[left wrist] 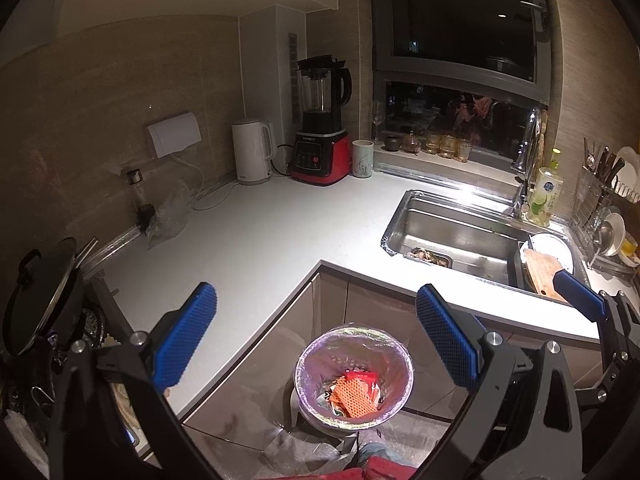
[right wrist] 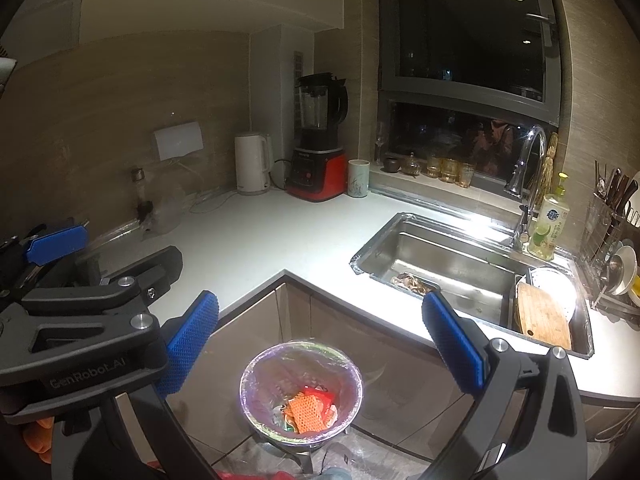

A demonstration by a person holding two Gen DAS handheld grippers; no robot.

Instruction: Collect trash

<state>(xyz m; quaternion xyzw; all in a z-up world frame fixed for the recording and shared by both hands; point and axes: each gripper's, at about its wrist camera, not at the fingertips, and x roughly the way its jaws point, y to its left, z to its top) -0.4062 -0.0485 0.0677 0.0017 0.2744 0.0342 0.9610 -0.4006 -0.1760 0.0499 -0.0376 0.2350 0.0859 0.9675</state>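
A round trash bin (left wrist: 304,364) lined with a clear bag stands on the floor in the corner of the L-shaped counter. It also shows in the right wrist view (right wrist: 256,376). Inside lie an orange foam net (left wrist: 354,398) and red wrappers; the net shows in the right wrist view too (right wrist: 306,414). My left gripper (left wrist: 316,340) is open and empty, held above the bin. My right gripper (right wrist: 320,348) is open and empty, also above the bin. One blue finger of the right gripper (left wrist: 580,294) shows at the right of the left wrist view.
The white counter (left wrist: 256,236) holds a white kettle (left wrist: 252,152), a red blender (left wrist: 322,136) and a cup (left wrist: 362,158). A steel sink (left wrist: 460,232) has food scraps, a cutting board (left wrist: 544,272) and a faucet (left wrist: 528,152). A dish rack (left wrist: 608,200) stands right, a black pot (left wrist: 40,296) left.
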